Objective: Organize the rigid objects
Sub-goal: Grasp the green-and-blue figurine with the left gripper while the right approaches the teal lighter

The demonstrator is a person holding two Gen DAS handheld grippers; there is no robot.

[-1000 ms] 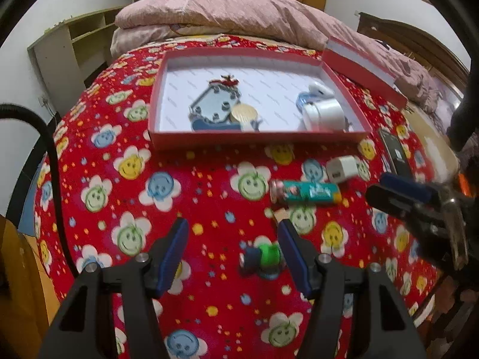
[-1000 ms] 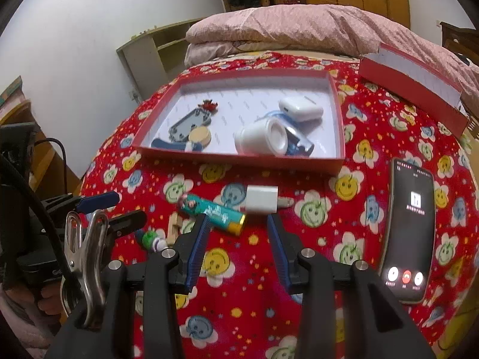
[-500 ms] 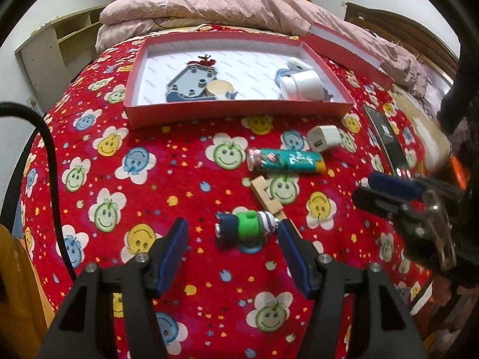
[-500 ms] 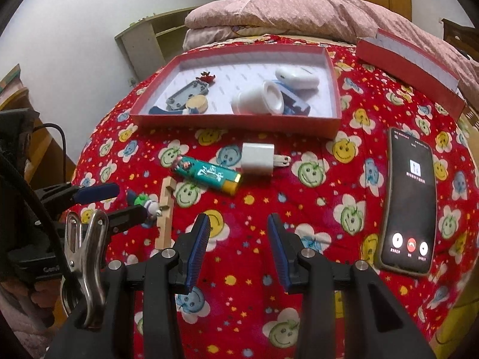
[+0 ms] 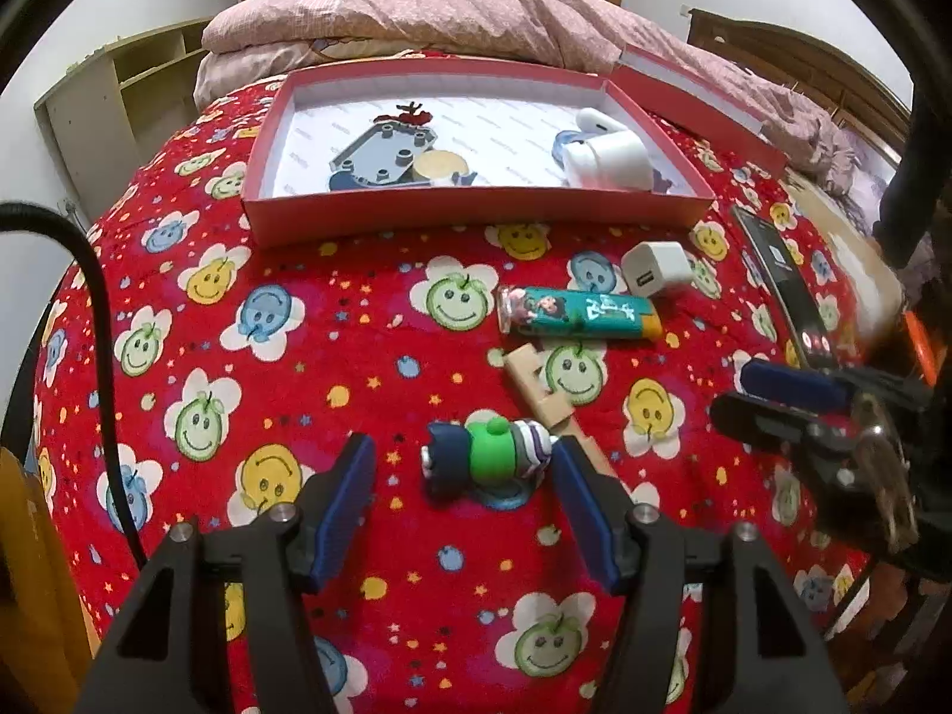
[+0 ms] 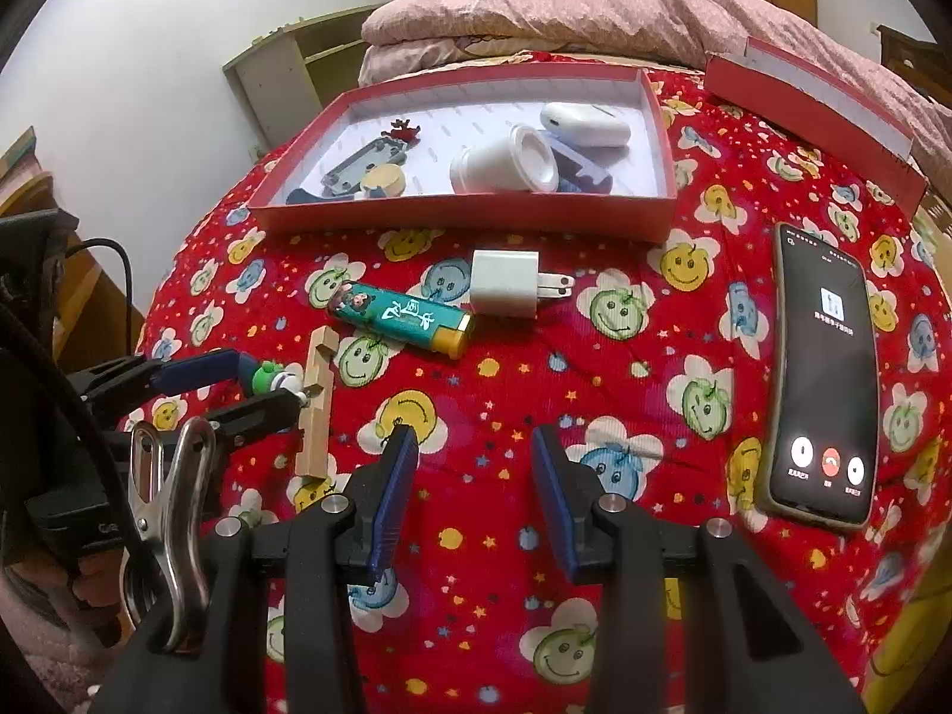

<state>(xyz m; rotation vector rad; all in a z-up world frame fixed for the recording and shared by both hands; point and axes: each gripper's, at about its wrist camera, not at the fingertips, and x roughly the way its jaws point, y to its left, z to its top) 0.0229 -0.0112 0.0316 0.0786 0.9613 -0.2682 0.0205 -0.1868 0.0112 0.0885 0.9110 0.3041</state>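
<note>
A small green, navy and striped toy figure (image 5: pixel 485 457) lies on the red smiley-print cover, between the open fingers of my left gripper (image 5: pixel 464 497); it also shows in the right wrist view (image 6: pixel 271 376). A wooden piece (image 5: pixel 544 395) lies just right of it. A teal lighter (image 5: pixel 580 312) and a white charger plug (image 5: pixel 657 268) lie farther back. The red tray (image 5: pixel 476 211) holds a grey plate, a white cup and an earbud case. My right gripper (image 6: pixel 473 479) is open and empty over bare cover.
A phone (image 6: pixel 824 375) with a lit call screen lies at the right. The tray's red lid (image 6: pixel 815 107) rests behind it. A pink quilt (image 5: pixel 476 12) is piled at the back, with shelves at the left wall.
My left gripper has moved forward, so the toy figure now lies between its fingers. The right gripper has pulled back and stays open.
</note>
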